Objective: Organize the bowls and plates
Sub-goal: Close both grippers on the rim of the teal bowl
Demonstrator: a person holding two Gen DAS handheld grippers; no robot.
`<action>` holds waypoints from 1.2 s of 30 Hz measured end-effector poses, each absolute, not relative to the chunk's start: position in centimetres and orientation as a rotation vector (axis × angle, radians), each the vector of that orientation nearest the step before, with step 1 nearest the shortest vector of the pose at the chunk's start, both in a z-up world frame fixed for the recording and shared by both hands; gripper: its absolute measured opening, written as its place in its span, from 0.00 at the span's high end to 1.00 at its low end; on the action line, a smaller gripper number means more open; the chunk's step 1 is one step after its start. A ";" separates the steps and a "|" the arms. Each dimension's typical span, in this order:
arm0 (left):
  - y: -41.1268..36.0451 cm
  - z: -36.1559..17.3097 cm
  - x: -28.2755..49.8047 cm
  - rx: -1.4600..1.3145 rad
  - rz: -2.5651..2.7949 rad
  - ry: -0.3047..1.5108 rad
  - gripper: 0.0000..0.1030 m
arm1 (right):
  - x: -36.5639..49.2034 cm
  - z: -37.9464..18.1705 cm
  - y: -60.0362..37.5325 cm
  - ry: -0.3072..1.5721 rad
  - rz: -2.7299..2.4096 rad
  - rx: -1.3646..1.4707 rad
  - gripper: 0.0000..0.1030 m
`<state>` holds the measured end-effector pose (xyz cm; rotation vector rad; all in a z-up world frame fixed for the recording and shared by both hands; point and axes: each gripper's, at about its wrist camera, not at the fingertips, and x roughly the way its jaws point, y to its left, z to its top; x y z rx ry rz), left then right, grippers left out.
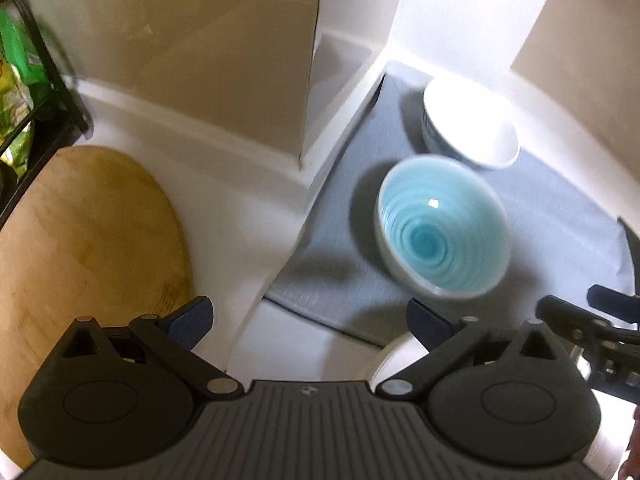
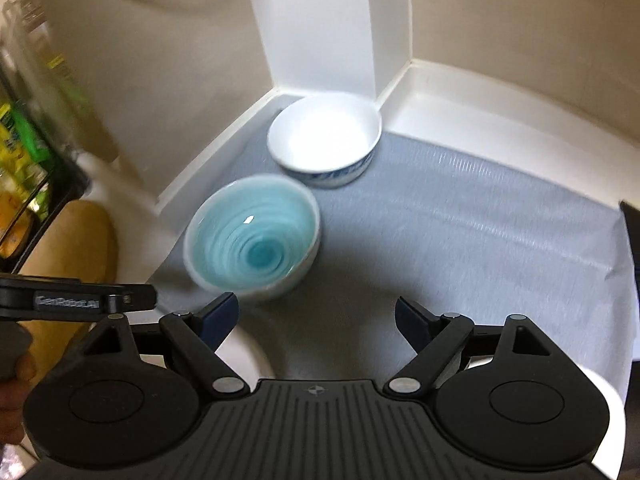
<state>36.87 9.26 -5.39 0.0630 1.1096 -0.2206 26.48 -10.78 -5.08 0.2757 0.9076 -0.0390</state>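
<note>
On the grey mat [image 2: 460,232], two bowls [image 2: 256,240].

the only readable text was pale lettering, "genrobot.ai", on the left hand-held gripper [image 2: 76,300]; the green packets' [image 2: 24,140] print was too blurred.

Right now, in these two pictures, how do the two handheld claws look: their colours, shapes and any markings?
Both look alike. The left claw and the right claw each have a black ribbed plastic body, two round black side housings, angled black link arms with silver pivot pins, and dark blue textured finger pads. A small compass-like mark sits centred on each body. Pale lettering on the left claw's side is blurred.
</note>
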 end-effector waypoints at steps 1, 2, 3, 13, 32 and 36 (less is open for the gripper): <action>9.1 -5.3 37.2 0.054 -0.222 1.106 0.00 | 27.0 -5.1 -10.9 0.907 -0.047 0.278 0.15; 8.8 -5.2 37.5 0.047 -0.223 1.101 0.00 | 27.5 -5.2 -11.1 0.904 -0.047 0.281 0.15; 8.7 -5.2 38.1 0.045 -0.222 1.102 0.00 | 28.1 -5.4 -11.3 0.906 -0.045 0.280 0.15; 6.9 -7.3 42.0 -0.063 -0.228 1.160 0.00 | 32.3 -9.1 -11.9 0.991 -0.093 0.296 0.16; 5.2 -9.7 43.4 -0.089 -0.238 1.184 0.48 | 35.2 -11.1 -10.8 1.030 -0.058 0.273 0.29; 5.4 -10.3 43.5 -0.160 -0.296 1.245 0.84 | 35.2 -10.9 -10.7 1.023 -0.004 0.305 0.86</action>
